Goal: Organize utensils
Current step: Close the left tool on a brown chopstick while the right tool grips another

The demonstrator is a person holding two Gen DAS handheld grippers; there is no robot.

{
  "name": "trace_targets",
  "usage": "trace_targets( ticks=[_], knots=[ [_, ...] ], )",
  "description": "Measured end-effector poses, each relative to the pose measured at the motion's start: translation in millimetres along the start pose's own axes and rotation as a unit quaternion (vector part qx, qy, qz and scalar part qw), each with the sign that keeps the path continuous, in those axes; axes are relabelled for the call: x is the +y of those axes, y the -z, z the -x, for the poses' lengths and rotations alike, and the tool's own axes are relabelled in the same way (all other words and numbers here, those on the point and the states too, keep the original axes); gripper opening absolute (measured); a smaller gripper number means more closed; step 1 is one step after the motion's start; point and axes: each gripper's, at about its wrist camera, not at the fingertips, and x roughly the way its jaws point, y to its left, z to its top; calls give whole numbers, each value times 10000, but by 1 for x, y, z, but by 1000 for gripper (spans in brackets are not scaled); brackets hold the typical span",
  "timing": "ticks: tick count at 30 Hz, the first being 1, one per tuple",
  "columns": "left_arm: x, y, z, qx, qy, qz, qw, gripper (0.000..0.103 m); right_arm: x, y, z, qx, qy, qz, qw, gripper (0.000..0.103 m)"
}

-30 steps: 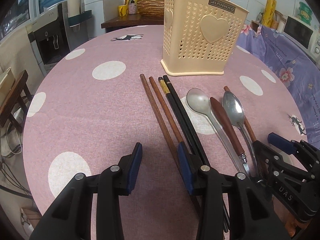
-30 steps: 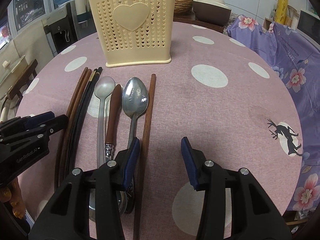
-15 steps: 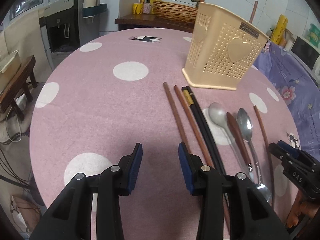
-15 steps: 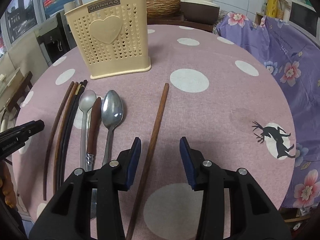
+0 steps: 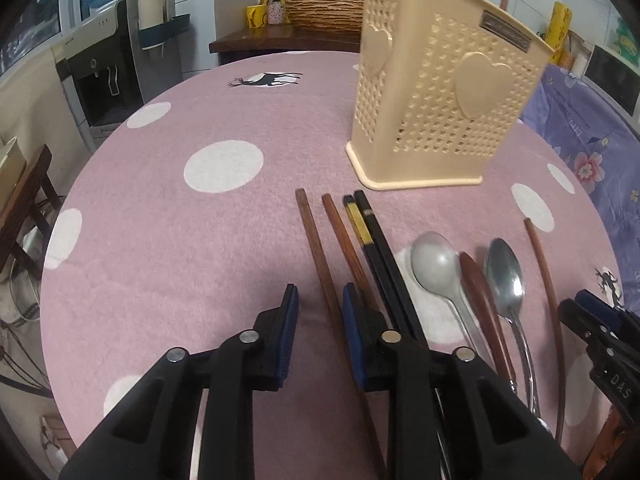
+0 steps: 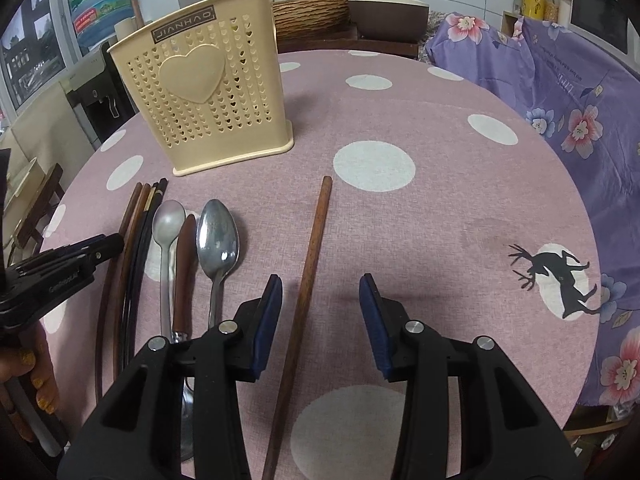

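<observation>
— What sits on the round pink polka-dot tablecloth (image 6: pixel 440 184)?
— A cream perforated plastic utensil holder (image 6: pixel 208 92) upright toward the far edge; before it, wooden and black chopsticks (image 5: pixel 360 248) and metal spoons (image 6: pixel 218 240) lie lengthwise, tips toward it.
— The grippers?
— Both tilt downward. The left gripper (image 5: pixel 320 312), jaws just narrowing, straddles a brown wooden chopstick (image 5: pixel 320 264) unpressed; the right gripper (image 6: pixel 320 300) gapes over a lone one (image 6: pixel 308 272).

The left claw (image 5: pixel 320 300) has just been closing and now straddles the leftmost brown chopstick (image 5: pixel 320 256); the right claw (image 6: pixel 320 292) now straddles the lone chopstick (image 6: pixel 310 264).
</observation>
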Motion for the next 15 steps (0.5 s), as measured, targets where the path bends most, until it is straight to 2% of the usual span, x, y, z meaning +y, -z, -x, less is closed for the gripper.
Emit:
trace_targets(
  ticks=[6,11,15],
  knots=[
    [7,-17,-10,84,-10,118,9999,15,2,-22,-19,124,32,-107,9999,36],
    [3,-16,-11,4,-120,64,9999,13,3,-30,-34,199,154,-179,9995,26],
    [1,-15,-11,-79,-204,26,9998,11,7,-32,-38,189,247,-113,9995,21]
  ],
)
